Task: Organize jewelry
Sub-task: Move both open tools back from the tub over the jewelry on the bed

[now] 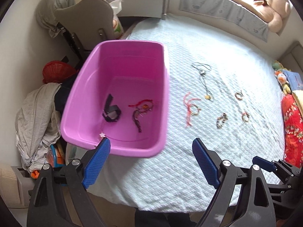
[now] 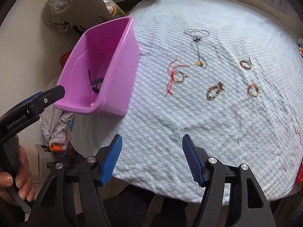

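Note:
A pink plastic bin (image 1: 85, 87) (image 2: 121, 71) sits at the bed's left edge. It holds a black strap (image 1: 110, 111) and red and dark bracelets (image 1: 141, 111). On the pale blue bedspread lie a red-corded bracelet (image 1: 191, 109) (image 2: 176, 75), a dark cord necklace (image 1: 203, 77) (image 2: 197, 43), a beaded bracelet (image 1: 221, 120) (image 2: 215, 90) and two small bangles (image 1: 245, 116) (image 2: 252, 90). My left gripper (image 1: 151, 144) is open and empty at the bin's near rim. My right gripper (image 2: 152, 140) is open and empty above the bedspread's near edge.
A grey chair (image 1: 85, 17) and a red basket (image 1: 56, 71) stand left of the bed, with a heap of clothes (image 1: 37, 117) below. A teddy bear (image 1: 272, 7) lies on the window sill. Soft toys and a red cushion (image 1: 292, 124) sit at the right.

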`<state>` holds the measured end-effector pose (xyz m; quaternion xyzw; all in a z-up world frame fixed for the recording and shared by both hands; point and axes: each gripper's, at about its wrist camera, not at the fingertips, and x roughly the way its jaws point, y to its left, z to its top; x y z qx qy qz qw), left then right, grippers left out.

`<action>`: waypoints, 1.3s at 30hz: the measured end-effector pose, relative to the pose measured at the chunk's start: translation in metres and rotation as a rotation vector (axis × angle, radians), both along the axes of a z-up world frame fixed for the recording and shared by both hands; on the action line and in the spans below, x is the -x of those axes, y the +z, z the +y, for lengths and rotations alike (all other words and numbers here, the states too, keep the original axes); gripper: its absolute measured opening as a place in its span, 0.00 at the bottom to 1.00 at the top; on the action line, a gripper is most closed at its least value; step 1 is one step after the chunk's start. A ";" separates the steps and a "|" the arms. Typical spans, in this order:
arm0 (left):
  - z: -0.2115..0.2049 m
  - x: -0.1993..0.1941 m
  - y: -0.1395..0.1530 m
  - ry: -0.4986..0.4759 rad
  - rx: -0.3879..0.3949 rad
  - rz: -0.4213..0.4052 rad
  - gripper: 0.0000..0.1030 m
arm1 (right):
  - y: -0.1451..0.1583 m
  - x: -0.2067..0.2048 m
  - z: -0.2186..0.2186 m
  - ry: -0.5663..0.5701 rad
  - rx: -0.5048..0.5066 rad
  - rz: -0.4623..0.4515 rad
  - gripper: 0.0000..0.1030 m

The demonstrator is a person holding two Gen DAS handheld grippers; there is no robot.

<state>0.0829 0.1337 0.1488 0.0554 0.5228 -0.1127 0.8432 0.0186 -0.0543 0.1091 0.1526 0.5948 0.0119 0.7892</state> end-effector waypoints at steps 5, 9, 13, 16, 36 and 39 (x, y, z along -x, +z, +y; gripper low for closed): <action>-0.036 0.036 -0.003 -0.034 0.001 0.002 0.87 | 0.001 0.057 -0.042 -0.041 0.026 -0.023 0.66; -0.060 0.063 -0.006 -0.044 -0.003 0.002 0.88 | -0.003 0.095 -0.073 -0.062 0.032 -0.039 0.66; -0.079 0.085 -0.011 -0.044 -0.017 0.002 0.88 | -0.008 0.121 -0.098 -0.086 0.030 -0.053 0.66; -0.091 0.098 -0.015 -0.040 -0.018 0.003 0.88 | -0.012 0.134 -0.113 -0.099 0.034 -0.059 0.66; -0.134 0.045 -0.042 -0.126 -0.027 -0.029 0.89 | -0.038 0.098 -0.154 -0.237 0.090 -0.070 0.67; -0.139 0.027 -0.052 -0.138 -0.020 -0.041 0.89 | -0.042 0.085 -0.158 -0.267 0.103 -0.089 0.67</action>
